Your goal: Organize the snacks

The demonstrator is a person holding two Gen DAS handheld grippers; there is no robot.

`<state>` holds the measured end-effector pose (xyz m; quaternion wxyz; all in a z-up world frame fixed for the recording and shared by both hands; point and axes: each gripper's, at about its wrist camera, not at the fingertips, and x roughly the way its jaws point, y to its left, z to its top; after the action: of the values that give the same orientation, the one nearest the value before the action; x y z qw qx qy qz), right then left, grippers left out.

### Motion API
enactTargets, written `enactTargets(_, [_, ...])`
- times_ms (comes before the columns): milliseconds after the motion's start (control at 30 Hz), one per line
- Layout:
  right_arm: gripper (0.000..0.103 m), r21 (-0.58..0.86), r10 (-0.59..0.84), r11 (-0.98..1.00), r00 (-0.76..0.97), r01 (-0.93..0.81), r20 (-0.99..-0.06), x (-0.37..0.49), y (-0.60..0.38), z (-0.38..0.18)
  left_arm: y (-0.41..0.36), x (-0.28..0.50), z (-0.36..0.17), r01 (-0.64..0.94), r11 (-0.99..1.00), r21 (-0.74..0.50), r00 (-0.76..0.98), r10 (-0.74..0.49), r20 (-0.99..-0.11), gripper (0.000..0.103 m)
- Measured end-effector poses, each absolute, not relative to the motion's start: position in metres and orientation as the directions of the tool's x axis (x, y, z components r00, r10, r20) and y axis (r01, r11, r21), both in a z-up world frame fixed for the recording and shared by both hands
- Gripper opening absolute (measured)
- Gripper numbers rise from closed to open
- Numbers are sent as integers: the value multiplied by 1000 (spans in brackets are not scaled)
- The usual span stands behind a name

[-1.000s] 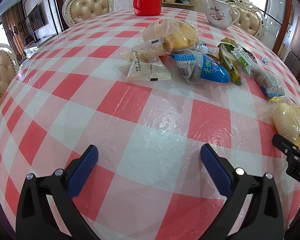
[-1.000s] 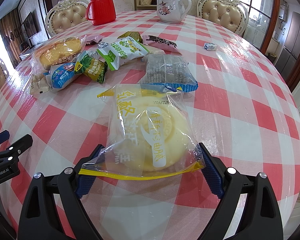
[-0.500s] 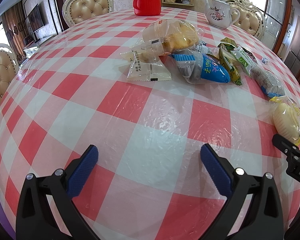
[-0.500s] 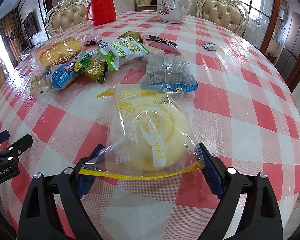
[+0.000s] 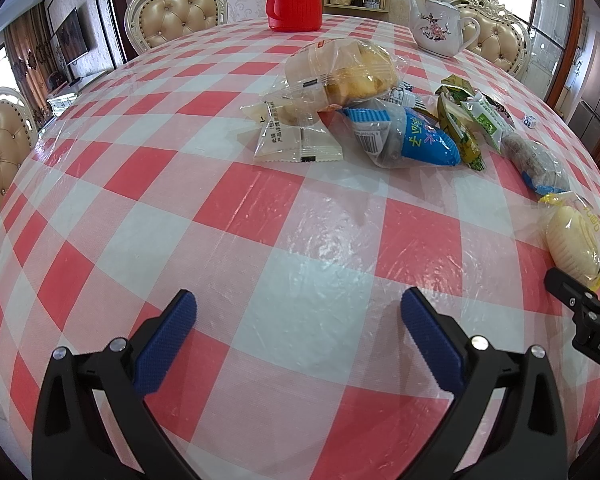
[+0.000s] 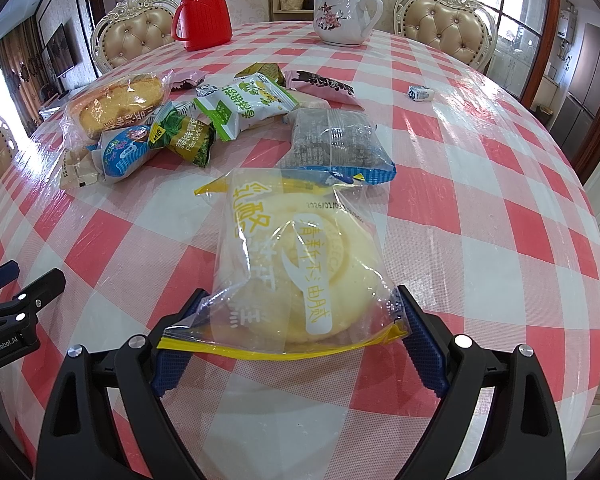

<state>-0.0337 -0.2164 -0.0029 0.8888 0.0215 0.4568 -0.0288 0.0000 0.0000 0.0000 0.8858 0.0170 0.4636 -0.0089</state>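
Two tongs spread wide | right tongs straddle yellow cake packet | left tongs over checked tablecloth

Home dining room: checked table, tufted chairs, teapot.

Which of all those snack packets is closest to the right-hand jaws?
The clear packet with the yellow edge holding a pale round cake. Its near end lies between the open jaws of the right gripper; the other packets lie farther back.
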Motion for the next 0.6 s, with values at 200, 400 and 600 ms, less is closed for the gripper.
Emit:
enactTargets(200, [88, 12, -31, 997, 581, 71, -813, -34, -214, -3, 0, 0, 0, 31, 999, 22, 570, 0, -822, 102])
enactTargets(400, [86, 31, 24, 1000, 562, 4, -827, -38, -222, -1, 3, -7, 1, 40, 999, 18, 539, -6, -842, 102])
enactTargets(600, [88, 203, 102, 977, 688, 67, -718, -69, -299, 19, 41, -47, 15, 23, 996, -89, 565, -87, -821, 102])
